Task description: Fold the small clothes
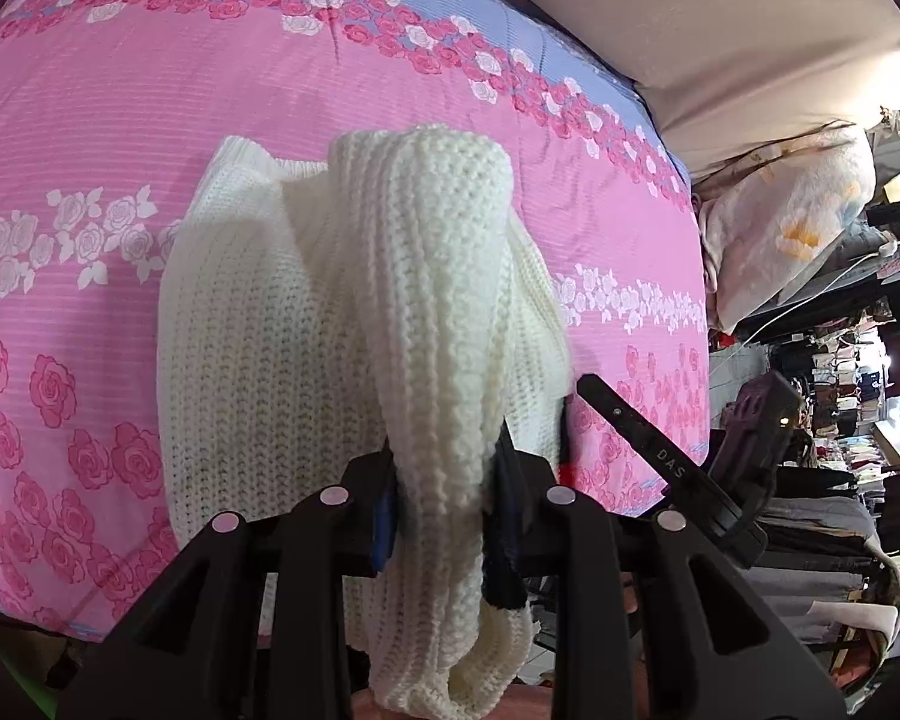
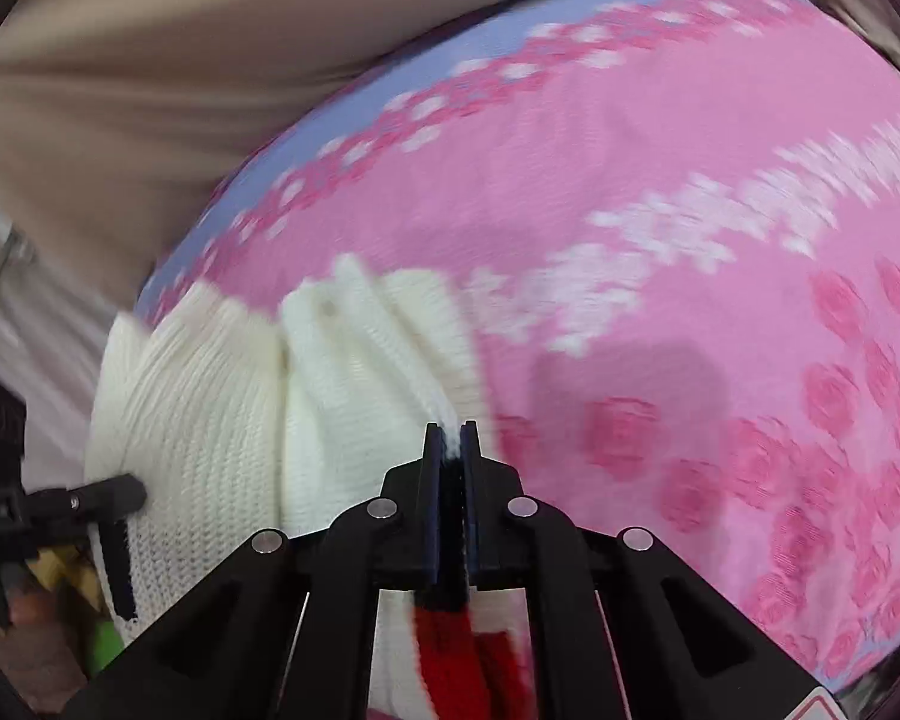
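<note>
A cream knitted sweater point(image 1: 282, 324) lies on the pink rose-print bedspread point(image 1: 90, 138). My left gripper point(image 1: 444, 468) is shut on a thick bunched fold of the sweater, which hangs down between the fingers. In the right wrist view my right gripper point(image 2: 451, 441) is shut on the sweater's edge point(image 2: 354, 372), and red knit fabric point(image 2: 450, 654) shows under its fingers. The right gripper point(image 1: 642, 438) shows at the sweater's right side in the left wrist view. The left gripper point(image 2: 102, 504) shows at the sweater's left side in the right wrist view.
A beige wall or headboard point(image 1: 720, 18) runs behind the bed. A floral pillow point(image 1: 792, 222) and cluttered shelves point(image 1: 840, 372) stand beyond the bed's right edge. The right wrist view is motion-blurred.
</note>
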`<state>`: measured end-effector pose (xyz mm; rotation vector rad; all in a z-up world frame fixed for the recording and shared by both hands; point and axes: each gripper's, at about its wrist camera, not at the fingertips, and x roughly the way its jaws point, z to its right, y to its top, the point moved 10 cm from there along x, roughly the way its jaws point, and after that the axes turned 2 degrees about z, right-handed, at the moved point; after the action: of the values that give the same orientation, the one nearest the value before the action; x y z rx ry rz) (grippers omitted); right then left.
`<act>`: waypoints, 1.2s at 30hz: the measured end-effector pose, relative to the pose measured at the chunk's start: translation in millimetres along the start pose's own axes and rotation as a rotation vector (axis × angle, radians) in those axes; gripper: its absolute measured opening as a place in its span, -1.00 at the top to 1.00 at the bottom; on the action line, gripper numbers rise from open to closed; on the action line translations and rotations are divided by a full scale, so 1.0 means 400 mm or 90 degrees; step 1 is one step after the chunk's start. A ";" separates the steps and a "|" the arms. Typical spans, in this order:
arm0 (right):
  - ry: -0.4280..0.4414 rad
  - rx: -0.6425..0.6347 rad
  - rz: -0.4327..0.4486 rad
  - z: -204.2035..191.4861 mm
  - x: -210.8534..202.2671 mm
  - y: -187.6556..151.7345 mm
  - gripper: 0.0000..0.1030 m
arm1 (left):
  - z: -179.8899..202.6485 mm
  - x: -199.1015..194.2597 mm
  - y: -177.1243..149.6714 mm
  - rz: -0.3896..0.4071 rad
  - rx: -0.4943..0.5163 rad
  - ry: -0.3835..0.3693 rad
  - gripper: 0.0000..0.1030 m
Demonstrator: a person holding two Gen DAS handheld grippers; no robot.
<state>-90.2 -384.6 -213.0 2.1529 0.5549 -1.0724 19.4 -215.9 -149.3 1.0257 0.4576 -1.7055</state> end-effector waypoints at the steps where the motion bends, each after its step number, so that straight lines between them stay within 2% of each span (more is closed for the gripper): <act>1: -0.010 0.009 -0.023 0.027 0.010 -0.019 0.89 | 0.008 0.012 0.001 -0.004 0.003 0.000 0.52; 2: -0.004 0.026 -0.031 0.041 0.003 -0.034 0.88 | 0.018 0.020 0.003 -0.009 0.009 0.001 0.52; 5: 0.020 0.043 0.013 0.027 -0.052 -0.019 0.72 | 0.078 0.035 0.008 -0.014 0.041 -0.013 0.53; 6: 0.035 0.047 0.031 0.013 -0.076 -0.012 0.55 | 0.117 0.045 0.012 -0.016 0.063 -0.026 0.53; 7: 0.048 0.050 0.043 0.005 -0.094 -0.005 0.24 | 0.147 0.056 0.015 -0.020 0.073 -0.042 0.52; 8: 0.058 0.050 0.055 -0.008 -0.110 0.002 0.09 | 0.173 0.070 0.015 -0.028 0.078 -0.061 0.49; 9: 0.063 0.038 0.061 -0.024 -0.122 0.005 0.01 | 0.212 0.100 0.013 -0.049 0.085 -0.094 0.47; 11: 0.032 0.002 0.053 -0.038 -0.127 0.014 0.01 | 0.226 0.112 0.007 -0.063 0.083 -0.085 0.49; 12: 0.031 -0.007 0.052 -0.049 -0.131 0.019 0.01 | 0.241 0.079 0.019 -0.034 0.089 -0.107 0.48; 13: 0.044 -0.013 0.050 -0.065 -0.137 0.023 -0.05 | 0.239 0.047 0.031 -0.007 0.097 -0.109 0.44; 14: 0.059 -0.012 0.045 -0.081 -0.137 0.026 -0.12 | 0.224 0.014 0.047 0.022 0.103 -0.090 0.31; 15: 0.070 -0.008 0.039 -0.093 -0.140 0.018 -0.28 | 0.197 -0.019 0.064 0.053 0.107 -0.059 0.26; 17: 0.099 -0.003 0.012 -0.136 -0.115 0.009 -0.37 | 0.138 -0.062 0.086 0.087 0.101 -0.014 0.22; 20: 0.123 0.013 -0.057 -0.191 -0.052 -0.035 -0.39 | 0.013 -0.105 0.086 0.094 0.041 0.026 0.22; 24: 0.107 0.002 -0.123 -0.238 0.030 -0.073 -0.38 | -0.101 -0.132 0.050 0.102 -0.005 0.066 0.21; 25: 0.104 -0.015 -0.130 -0.251 0.043 -0.077 -0.07 | -0.124 -0.134 0.035 0.100 -0.014 0.073 0.20; 26: 0.098 -0.040 -0.136 -0.268 0.050 -0.076 0.34 | -0.137 -0.137 0.021 0.098 -0.022 0.076 0.20; 27: 0.099 -0.050 -0.129 -0.279 0.039 -0.065 0.56 | -0.157 -0.138 0.006 0.094 -0.034 0.078 0.20; 29: 0.128 -0.057 -0.070 -0.297 -0.033 -0.012 0.59 | -0.172 -0.144 -0.014 0.089 -0.049 0.079 0.20; 31: 0.101 -0.079 -0.025 -0.264 -0.072 0.026 0.59 | -0.171 -0.152 -0.035 0.092 -0.044 0.078 0.19; 32: 0.054 -0.102 -0.022 -0.224 -0.055 0.029 0.59 | -0.169 -0.151 -0.042 0.090 -0.037 0.082 0.14; 34: -0.035 -0.145 -0.076 -0.138 0.022 -0.005 0.47 | -0.161 -0.133 -0.064 0.078 -0.014 0.102 0.11; 35: -0.026 -0.131 -0.092 -0.118 0.036 -0.019 0.44 | -0.159 -0.125 -0.075 0.069 -0.004 0.110 0.11; 36: -0.008 -0.110 -0.078 -0.121 0.016 -0.013 0.39 | -0.154 -0.116 -0.092 0.056 0.003 0.118 0.11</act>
<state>-63.9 -345.8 -198.6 1.9831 0.7541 -1.0611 15.4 -130.6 -152.9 1.1955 0.5206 -1.5414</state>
